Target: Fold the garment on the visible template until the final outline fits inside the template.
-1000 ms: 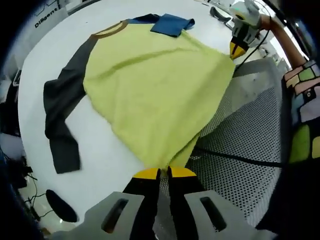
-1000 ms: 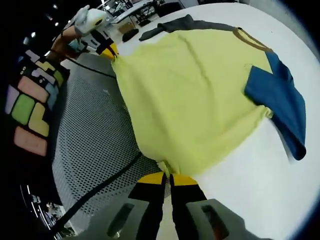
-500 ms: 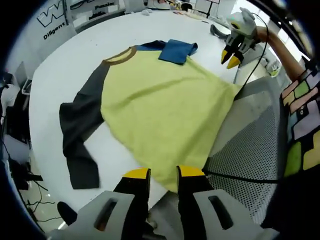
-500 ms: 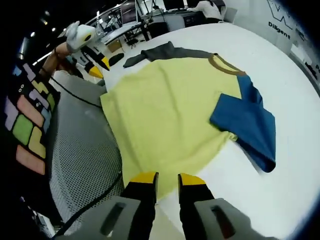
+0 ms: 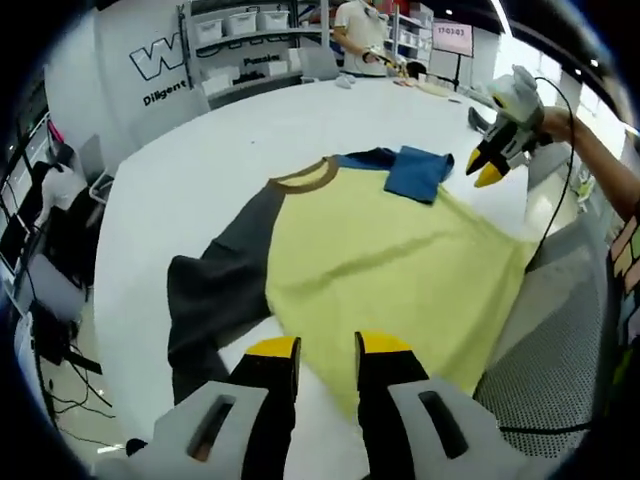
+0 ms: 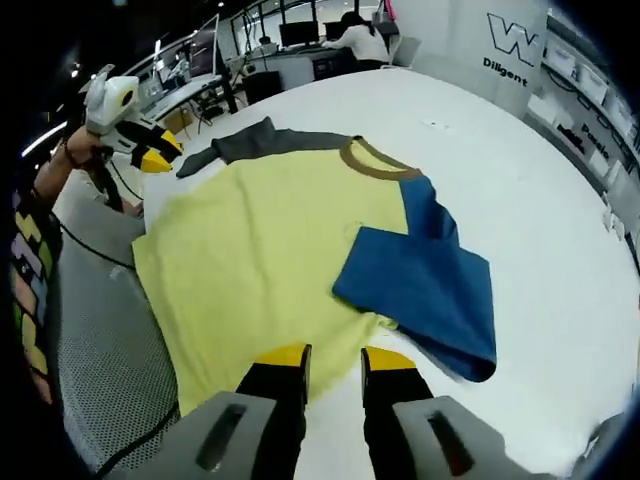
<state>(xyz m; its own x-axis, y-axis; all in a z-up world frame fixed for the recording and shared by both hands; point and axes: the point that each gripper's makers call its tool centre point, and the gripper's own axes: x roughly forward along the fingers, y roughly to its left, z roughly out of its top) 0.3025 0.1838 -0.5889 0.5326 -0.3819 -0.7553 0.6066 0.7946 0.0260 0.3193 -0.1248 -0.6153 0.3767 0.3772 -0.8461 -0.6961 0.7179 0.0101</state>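
While both pairs of yellow-tipped jaws stand apart with nothing between them, we see the garment (image 5: 390,270) spread flat on the white table (image 5: 200,170). In the left gripper view, our left gripper (image 5: 328,347) hovers with its tips just over the near hem of the yellow body, not touching cloth as far as we can tell. Ahead of those tips lies the yellow panel, with the brown collar (image 5: 305,177) beyond it. To the left of the tips the dark grey sleeve (image 5: 215,295) runs back toward us along the table. Far ahead and to the right, the blue sleeve (image 5: 415,172) lies folded over the shoulder, and just beside it our right gripper (image 5: 488,168) hangs above the table, a hand behind it; its tips look slightly parted.

In the right gripper view, the right gripper (image 6: 335,355) sits just short of the hem, its tips parted and empty. Directly ahead and slightly right lies the blue sleeve (image 6: 420,285), folded onto the yellow body (image 6: 260,250). The collar (image 6: 375,165) lies farther ahead, with the grey sleeve (image 6: 265,140) beyond it to the left. Far left, the left gripper (image 6: 150,150) hovers off the garment's corner, over a perforated grey mat (image 6: 100,330) beside the table.
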